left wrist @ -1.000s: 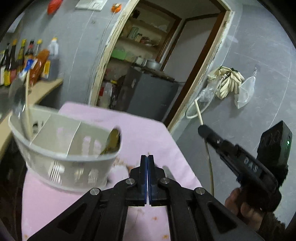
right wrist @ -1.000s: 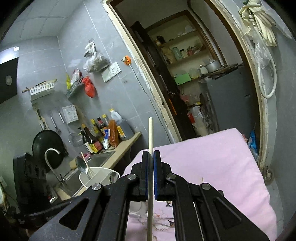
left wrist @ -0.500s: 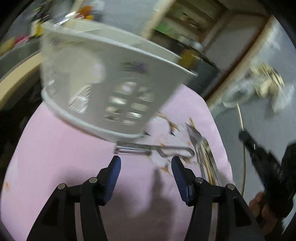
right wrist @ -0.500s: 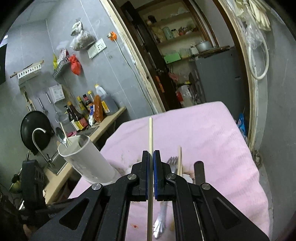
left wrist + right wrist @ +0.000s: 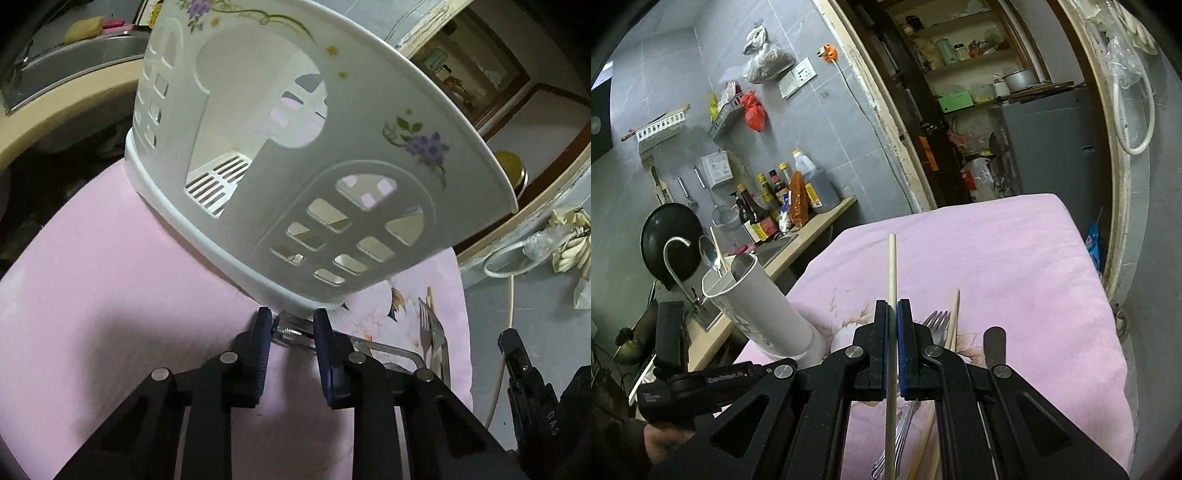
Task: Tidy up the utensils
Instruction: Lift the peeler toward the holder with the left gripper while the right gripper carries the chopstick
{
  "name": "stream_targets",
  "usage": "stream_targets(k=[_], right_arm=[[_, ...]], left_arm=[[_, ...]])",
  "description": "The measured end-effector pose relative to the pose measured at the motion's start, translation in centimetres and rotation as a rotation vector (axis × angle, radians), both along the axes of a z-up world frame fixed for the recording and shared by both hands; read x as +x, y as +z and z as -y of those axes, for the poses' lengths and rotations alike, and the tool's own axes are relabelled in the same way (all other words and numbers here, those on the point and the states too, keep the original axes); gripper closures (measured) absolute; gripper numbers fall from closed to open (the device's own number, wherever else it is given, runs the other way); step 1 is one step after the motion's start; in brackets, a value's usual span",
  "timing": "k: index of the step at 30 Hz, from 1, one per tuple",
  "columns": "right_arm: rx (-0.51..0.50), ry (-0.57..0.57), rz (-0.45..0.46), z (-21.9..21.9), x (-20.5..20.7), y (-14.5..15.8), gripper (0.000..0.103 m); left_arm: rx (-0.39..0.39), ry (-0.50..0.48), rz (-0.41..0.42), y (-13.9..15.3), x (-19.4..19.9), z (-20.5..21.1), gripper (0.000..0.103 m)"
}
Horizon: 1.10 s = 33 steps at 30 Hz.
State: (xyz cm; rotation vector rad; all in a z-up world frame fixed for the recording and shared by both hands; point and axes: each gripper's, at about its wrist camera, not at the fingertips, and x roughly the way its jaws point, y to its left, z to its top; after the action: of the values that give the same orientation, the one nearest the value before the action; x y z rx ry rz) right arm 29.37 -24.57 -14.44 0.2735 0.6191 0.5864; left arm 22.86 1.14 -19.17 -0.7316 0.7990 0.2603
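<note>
Beside the base of the white plastic caddy (image 5: 280, 192), on the pink cloth (image 5: 110, 280), lies the metal peeler (image 5: 295, 334) we are after. Our left gripper (image 5: 291, 326) has just been narrowing its jaws, and the peeler's shiny head end sits between them; whether the pads already press on it we cannot tell for sure, though a sliver of gap seems to show on the left pad. We judge the peeler to be light, stiff and smooth, so it may slide on steel; a hold across the flat of its frame, square to the pads, looks safer than a pinch on the rounded wire handle that runs away from the caddy toward the forks (image 5: 432, 332).

Our right gripper (image 5: 893, 314) has its fingers clamped on a pale wooden chopstick (image 5: 892, 266), a thin round stick, light and rigid, with a dry grain that should grip well. It is held partway along, so it could pivot if knocked.

The caddy is thin moulded plastic, slotted and printed with flowers, with spoons (image 5: 709, 251) standing in it; it looks light enough to tip. The cloth is soft and fuzzy.
</note>
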Motion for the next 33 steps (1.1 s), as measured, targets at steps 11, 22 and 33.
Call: stream_targets(k=[11, 22, 33], right_arm=[[0.002, -0.009, 0.041, -0.4, -1.6, 1.0, 0.099], [0.175, -0.108, 0.226, 0.9, -4.8, 5.4, 0.099], [0.233, -0.115, 0.373, -4.4, -5.7, 11.0, 0.099]], left_arm=[[0.111, -0.039, 0.2, 4.6, -2.6, 2.1, 0.093], [0.255, -0.238, 0.388, 12.3, -3.7, 3.5, 0.095], [0.289, -0.287, 0.43, 18.4, -6.1, -1.2, 0.095]])
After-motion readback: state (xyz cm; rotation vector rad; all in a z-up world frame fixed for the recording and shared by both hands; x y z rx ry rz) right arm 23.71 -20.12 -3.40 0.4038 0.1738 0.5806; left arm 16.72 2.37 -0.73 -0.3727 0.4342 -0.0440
